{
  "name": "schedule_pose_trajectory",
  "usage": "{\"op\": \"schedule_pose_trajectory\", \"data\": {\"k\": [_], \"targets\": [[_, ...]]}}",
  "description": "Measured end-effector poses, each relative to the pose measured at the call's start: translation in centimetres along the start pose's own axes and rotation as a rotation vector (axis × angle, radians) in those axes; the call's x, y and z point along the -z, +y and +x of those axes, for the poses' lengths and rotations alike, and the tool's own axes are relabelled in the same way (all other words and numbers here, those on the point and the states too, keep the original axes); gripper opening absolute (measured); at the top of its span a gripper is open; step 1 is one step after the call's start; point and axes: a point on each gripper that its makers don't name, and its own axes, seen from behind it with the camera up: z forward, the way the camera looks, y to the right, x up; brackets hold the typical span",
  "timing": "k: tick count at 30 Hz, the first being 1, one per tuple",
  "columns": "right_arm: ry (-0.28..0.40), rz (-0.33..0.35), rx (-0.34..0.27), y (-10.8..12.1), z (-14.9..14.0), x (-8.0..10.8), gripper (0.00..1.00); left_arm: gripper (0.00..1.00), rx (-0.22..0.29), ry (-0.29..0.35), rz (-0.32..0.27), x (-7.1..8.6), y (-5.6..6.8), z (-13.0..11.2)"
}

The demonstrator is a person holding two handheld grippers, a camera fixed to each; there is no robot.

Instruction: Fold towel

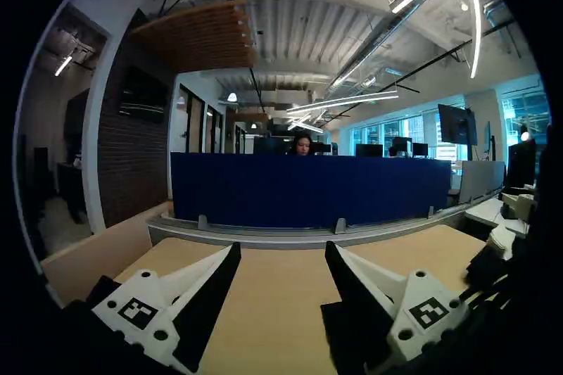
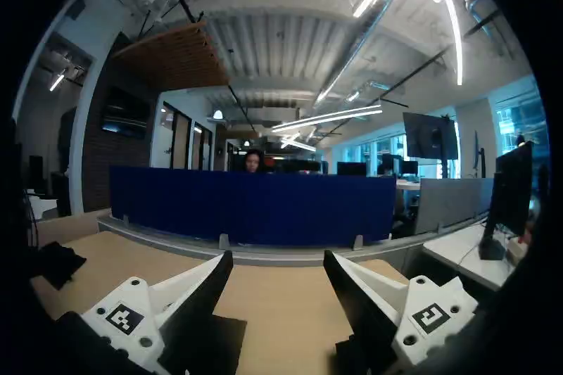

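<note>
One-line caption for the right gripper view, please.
Open right gripper poised over a wooden desk, facing a blue divider.

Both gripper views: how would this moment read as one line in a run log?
left gripper: open, empty | right gripper: open, empty | both over wooden desk | blue partition behind

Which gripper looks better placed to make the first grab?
Right, narrowly. The right gripper and the left gripper are both open, but a dark sheet, perhaps the towel, lies beneath the right's fingers.
</note>
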Motion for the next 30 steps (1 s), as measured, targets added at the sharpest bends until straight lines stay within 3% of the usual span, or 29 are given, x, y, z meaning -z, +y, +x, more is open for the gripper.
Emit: {"op": "schedule_pose_trajectory", "data": {"k": [6,19,30], "targets": [[-0.047,0.051,0.06,-0.9,0.3,-0.2,1.0,0.88,-0.04,-0.057,-0.075,0.2,1.6,-0.1],[-0.277,0.283,0.197,-4.2,-3.5,1.7,1.0,0.88,-0.152,-0.226,-0.337,1.2,7.3,-2.7],[-0.362,0.361,0.216,-5.4,-6.2,2.9,1.0,0.88,-0.199,-0.275,-0.41,1.5,9.0,-4.6]]}}
